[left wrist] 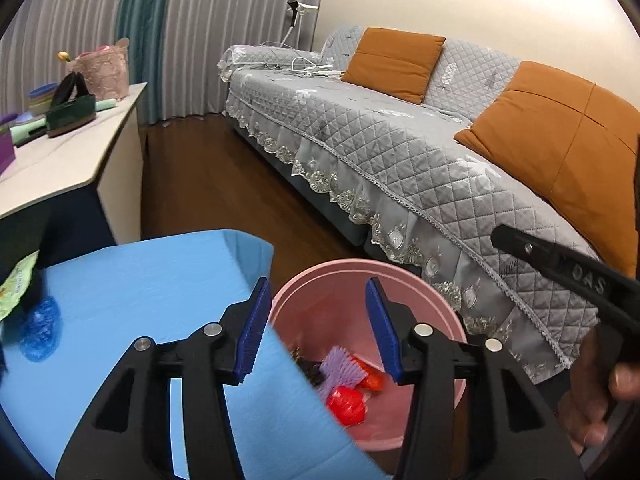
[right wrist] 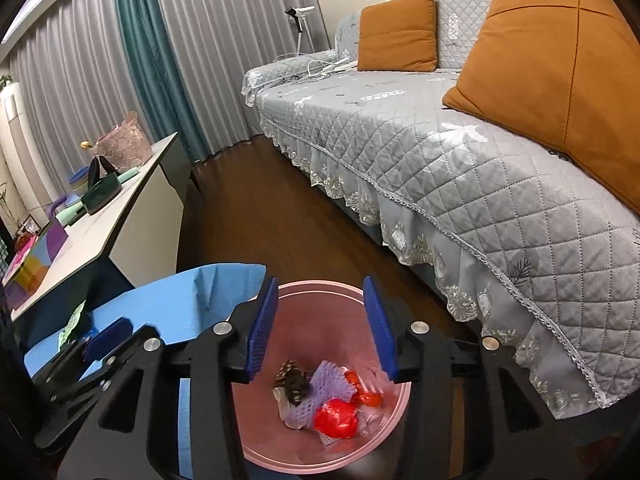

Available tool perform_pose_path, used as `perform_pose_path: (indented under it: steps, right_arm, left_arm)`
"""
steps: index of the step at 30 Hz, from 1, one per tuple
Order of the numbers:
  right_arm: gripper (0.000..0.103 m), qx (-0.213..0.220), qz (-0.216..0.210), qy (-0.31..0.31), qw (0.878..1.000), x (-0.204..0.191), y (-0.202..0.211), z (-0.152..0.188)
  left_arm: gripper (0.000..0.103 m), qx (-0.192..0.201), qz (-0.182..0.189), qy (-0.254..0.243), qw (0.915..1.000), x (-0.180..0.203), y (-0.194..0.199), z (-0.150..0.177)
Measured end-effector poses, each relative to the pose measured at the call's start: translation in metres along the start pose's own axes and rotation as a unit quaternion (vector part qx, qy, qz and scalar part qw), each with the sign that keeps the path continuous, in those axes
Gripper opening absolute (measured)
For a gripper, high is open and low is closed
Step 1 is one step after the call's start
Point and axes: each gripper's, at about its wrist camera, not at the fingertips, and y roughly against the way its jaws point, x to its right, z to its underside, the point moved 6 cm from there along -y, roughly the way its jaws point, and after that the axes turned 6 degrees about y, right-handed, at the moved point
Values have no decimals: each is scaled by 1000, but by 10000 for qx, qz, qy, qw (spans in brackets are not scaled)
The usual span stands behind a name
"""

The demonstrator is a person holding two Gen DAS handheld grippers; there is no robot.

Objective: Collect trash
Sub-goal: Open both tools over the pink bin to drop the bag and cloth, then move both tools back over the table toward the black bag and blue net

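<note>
Hanging over a pink bin (right wrist: 280, 456) on the dark wood floor (right wrist: 256, 216), both grippers point down into it. The right gripper (right wrist: 320, 334) has its blue-padded jaws apart with nothing between them; the bin's open mouth shows through the gap. The left gripper (left wrist: 318, 330) also has its jaws apart and empty, its left pad over the edge of a blue-covered tabletop (left wrist: 132, 280) and its right pad over the bin (left wrist: 452, 320).

Inside the bin lies the collected trash: a purple foam net (right wrist: 324, 380), a crumpled red wrapper (right wrist: 336, 420), a smaller red piece (right wrist: 366, 394) just beside it, a dark brown clump (right wrist: 294, 384) touching the net on its left, and pale paper scraps underneath. From the left wrist view the purple net (left wrist: 340, 368) and the red wrapper (left wrist: 346, 406) show at the bin's bottom.

On the blue tabletop, at the near left, rest a blue crinkled item (left wrist: 40, 328) and a green printed packet (left wrist: 16, 292) at the frame's edge. A hand (left wrist: 600, 408) shows at the right edge of the left wrist view.

To the right runs a sofa under a grey quilted cover (right wrist: 460, 168) with orange cushions (right wrist: 396, 32). At far left a white side table (right wrist: 120, 224) carries a pink lace basket (right wrist: 120, 144) and other small things, before grey and teal curtains (right wrist: 144, 40).
</note>
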Motion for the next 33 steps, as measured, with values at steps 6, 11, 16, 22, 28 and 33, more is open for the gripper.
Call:
perform_pose_path:
  steps: [6, 11, 16, 22, 28, 33]
  right_arm:
    - [46, 81, -143, 221, 9996, -21, 6, 4]
    - [46, 148, -305, 384, 9987, -45, 15, 9]
    - [46, 196, -609, 526, 9966, -80, 23, 17]
    - [46, 124, -995, 824, 9915, -127, 24, 34]
    - [46, -45, -1333, 1077, 9852, -174, 14, 50]
    - [46, -170, -1647, 1256, 9782, -214, 1, 61]
  left_arm:
    - [48, 125, -199, 129, 9996, -30, 38, 10]
    - [48, 190, -409, 357, 9983, -70, 74, 20]
    - [48, 314, -679, 508, 9959, -111, 106, 31]
    - [48, 476, -1363, 706, 9870, -173, 124, 48]
    - [48, 609, -1909, 968, 9749, -233, 140, 52]
    - [48, 586, -2185, 1818, 9570, -295, 147, 62]
